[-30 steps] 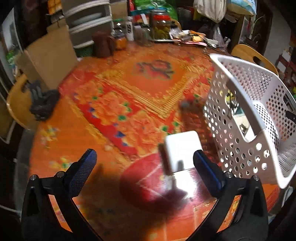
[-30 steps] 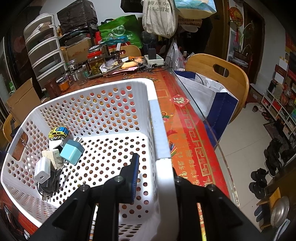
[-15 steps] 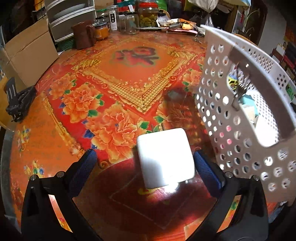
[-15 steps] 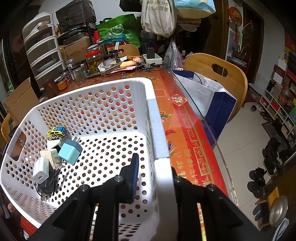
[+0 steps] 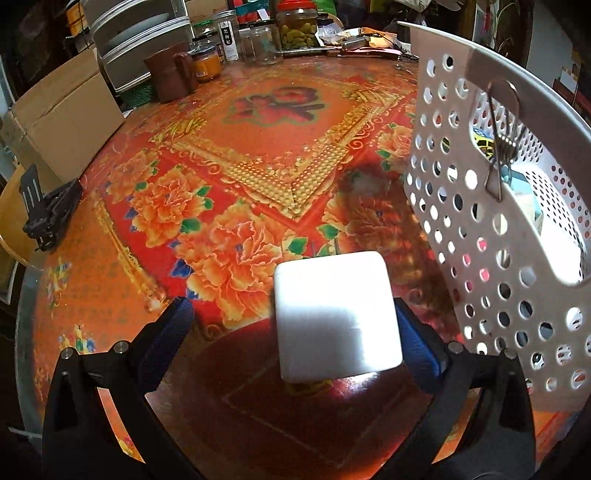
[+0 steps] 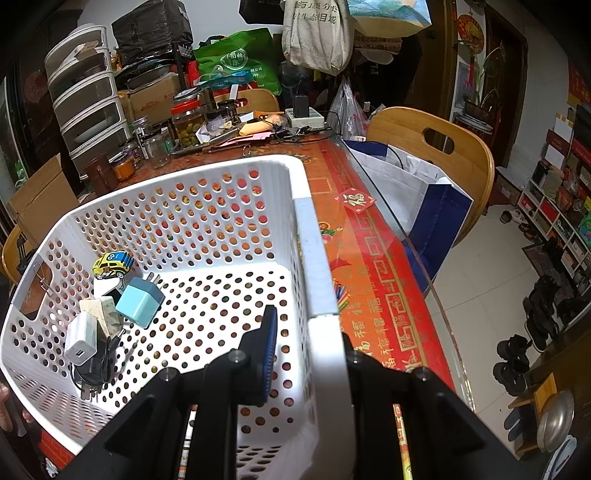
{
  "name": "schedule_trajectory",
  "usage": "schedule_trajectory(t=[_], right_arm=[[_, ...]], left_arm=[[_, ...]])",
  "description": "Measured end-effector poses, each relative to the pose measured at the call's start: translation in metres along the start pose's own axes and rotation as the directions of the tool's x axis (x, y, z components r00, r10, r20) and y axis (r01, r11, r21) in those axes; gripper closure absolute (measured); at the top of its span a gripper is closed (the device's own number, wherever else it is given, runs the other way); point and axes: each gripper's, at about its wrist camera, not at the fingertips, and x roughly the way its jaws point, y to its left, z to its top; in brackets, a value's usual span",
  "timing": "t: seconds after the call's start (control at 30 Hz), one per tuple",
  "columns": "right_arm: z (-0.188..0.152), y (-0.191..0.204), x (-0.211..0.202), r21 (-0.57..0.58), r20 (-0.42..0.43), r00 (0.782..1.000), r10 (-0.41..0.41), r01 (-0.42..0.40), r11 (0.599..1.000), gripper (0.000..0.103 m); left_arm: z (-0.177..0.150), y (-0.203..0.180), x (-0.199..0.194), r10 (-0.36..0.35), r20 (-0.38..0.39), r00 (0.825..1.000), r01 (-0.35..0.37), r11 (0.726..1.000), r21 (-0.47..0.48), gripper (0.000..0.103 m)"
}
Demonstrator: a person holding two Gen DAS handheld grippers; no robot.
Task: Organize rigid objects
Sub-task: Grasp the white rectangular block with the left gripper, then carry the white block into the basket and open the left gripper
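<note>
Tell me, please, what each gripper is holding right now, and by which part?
The right gripper clamps the white basket by its rim. The left gripper is open around the white block, holding nothing.

Wooden chair beside floral tablecloth, pickle jar.

Both wrist cams look down, close; share basket.
</note>
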Motion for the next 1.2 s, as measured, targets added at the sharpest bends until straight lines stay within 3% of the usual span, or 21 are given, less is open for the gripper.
schedule_trajectory(t=[0.07,0.13,0.2,0.4,0.57,0.9,1.2], right_arm=[[0.000,0.000,0.000,0.000,0.000,1.000,0.000,0.000,1.000,0.084],[0.000,0.000,0.000,-0.001,0.000,1.000,0.000,0.000,1.000,0.084],[0.000,0.000,0.000,0.000,-0.001,1.000,-0.001,0.001,1.000,0.084],[0.000,0.000,0.000,0.000,0.001,1.000,0.000,0.000,1.000,0.084],[0.000,0.000,0.000,-0.001,0.001,1.000,0.000,0.000,1.000,0.084],[0.001,0.000,-0.001,-0.005,0.002,1.000,0.008,-0.008,1.000,0.084],[0.001,-0.001,-0.001,-0.006,0.009,1.000,0.023,-0.023,1.000,0.084]], left_arm=[[0.000,0.001,0.000,-0.005,0.005,1.000,0.005,1.000,-0.008,0.005],[0.000,-0.001,-0.002,-0.013,0.018,1.000,0.013,1.000,-0.007,0.017],[-0.001,-0.006,-0.007,-0.005,0.032,0.999,0.005,1.000,0.011,0.048],[-0.007,-0.007,-0.013,0.065,0.062,0.996,-0.067,0.998,0.020,0.049],[-0.010,0.002,-0.025,0.155,0.110,0.982,-0.155,0.988,0.000,0.049],[-0.006,0.014,-0.075,0.309,0.212,0.927,-0.305,0.951,-0.054,0.049],[0.011,-0.004,-0.132,0.367,0.319,0.874,-0.371,0.927,-0.052,0.049]])
